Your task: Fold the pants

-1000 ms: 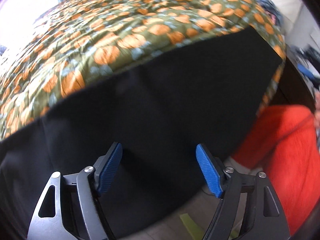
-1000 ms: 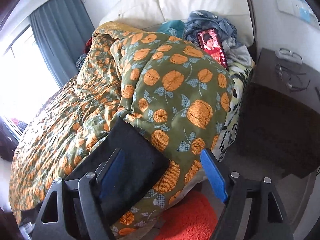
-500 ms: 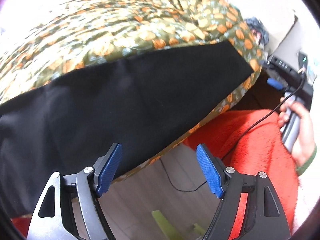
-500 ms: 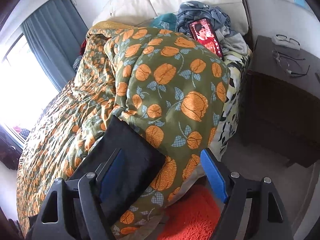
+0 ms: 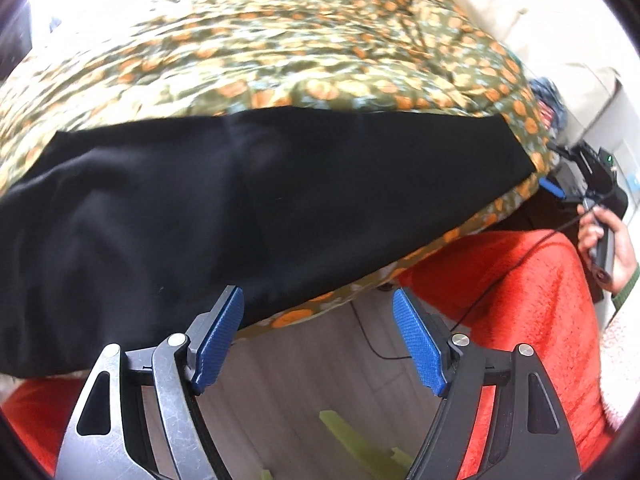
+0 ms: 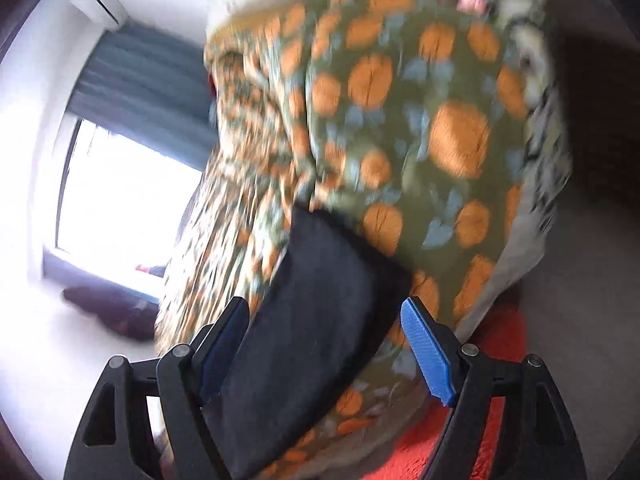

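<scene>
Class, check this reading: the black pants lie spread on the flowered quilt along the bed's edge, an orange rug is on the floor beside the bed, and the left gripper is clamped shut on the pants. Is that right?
Not quite. In the left wrist view the left gripper is open and holds nothing. The black pants do lie spread on the flowered quilt along the bed's edge, and the orange rug is on the floor beside it.

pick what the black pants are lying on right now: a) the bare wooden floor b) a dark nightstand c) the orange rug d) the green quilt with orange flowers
d: the black pants are spread across the green quilt with orange flowers at the bed's edge, above the orange rug and the wooden floor; both grippers are open and hold nothing.
</scene>
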Available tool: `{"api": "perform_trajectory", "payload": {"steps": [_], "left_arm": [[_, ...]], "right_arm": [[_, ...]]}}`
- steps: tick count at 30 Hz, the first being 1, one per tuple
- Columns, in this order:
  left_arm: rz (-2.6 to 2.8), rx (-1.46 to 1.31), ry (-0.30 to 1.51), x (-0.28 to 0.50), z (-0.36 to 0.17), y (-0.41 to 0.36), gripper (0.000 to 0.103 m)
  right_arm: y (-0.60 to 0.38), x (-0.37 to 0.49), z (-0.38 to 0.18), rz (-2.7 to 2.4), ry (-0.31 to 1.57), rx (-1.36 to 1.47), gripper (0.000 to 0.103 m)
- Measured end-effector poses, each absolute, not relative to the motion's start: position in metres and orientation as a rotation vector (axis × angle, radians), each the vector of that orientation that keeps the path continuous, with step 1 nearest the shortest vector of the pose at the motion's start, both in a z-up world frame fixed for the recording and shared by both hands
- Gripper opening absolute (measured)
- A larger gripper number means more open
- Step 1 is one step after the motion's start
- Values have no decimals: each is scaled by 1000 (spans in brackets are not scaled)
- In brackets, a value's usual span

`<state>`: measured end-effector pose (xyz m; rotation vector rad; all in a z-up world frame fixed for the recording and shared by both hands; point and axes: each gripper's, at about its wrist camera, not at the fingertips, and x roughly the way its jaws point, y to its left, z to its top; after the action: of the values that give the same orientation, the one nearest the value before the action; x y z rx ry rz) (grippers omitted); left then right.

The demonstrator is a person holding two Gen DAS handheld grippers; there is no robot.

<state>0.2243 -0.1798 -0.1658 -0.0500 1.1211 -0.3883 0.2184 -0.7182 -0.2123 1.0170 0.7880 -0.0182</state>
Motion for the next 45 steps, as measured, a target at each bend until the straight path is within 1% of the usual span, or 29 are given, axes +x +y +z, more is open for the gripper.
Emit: {"api": "perform_trajectory", "payload": {"steps": [2, 4, 9, 13, 15, 16, 17, 20, 22, 24, 27, 29, 30, 33, 35, 37, 41, 45], "left_arm": [[-373, -69, 1129, 228, -168, -179, 79], [-377, -80, 1129, 229, -168, -182, 79], [-399, -35, 1132, 230, -169, -196, 79], [-405, -41, 1122, 241, -171, -206, 79], [-391, -50, 1122, 252, -175, -210, 79], [-386, -59, 1129, 260, -179, -214, 79], [-380, -60, 1131, 266, -181, -219, 79], [-395, -21, 1120, 276, -185, -242, 79], [-423, 38, 1103, 279, -187, -264, 79], [-422, 110, 1114, 285, -197, -285, 79], [-388, 152, 1138, 292, -213, -295, 80], [-387, 212, 1117, 290, -219, -304, 88], [-389, 241, 1106, 288, -220, -309, 89], [-425, 251, 1102, 283, -212, -312, 88], [-456, 169, 1118, 282, -200, -296, 83], [-457, 74, 1118, 281, -185, -270, 83], [-375, -71, 1075, 276, -154, -185, 83], [-216, -234, 1011, 264, -132, -84, 83]], "right_arm": [[-719, 230, -227, 52, 870, 1047, 78], [-722, 237, -238, 84, 914, 1077, 78], [-722, 256, -253, 99, 973, 1035, 77], [-727, 271, -267, 100, 1003, 1064, 75], [-728, 278, -269, 79, 1012, 1045, 70], [-727, 280, -269, 73, 1016, 1024, 59], [-725, 282, -266, 56, 1019, 982, 41], [-721, 279, -258, 23, 992, 923, 28], [-720, 276, -253, 22, 966, 910, 24], [-719, 274, -249, 22, 951, 899, 23], [-716, 276, -243, 17, 937, 869, 22], [-711, 276, -238, 18, 925, 845, 20], [-708, 276, -235, 20, 915, 832, 19], [-696, 272, -213, 44, 858, 749, 14], [-680, 269, -186, 75, 814, 683, 12], [-661, 265, -155, 138, 764, 643, 12], [-607, 257, -82, 324, 680, 561, 12], [-514, 263, -25, 511, 636, 430, 12]]}}
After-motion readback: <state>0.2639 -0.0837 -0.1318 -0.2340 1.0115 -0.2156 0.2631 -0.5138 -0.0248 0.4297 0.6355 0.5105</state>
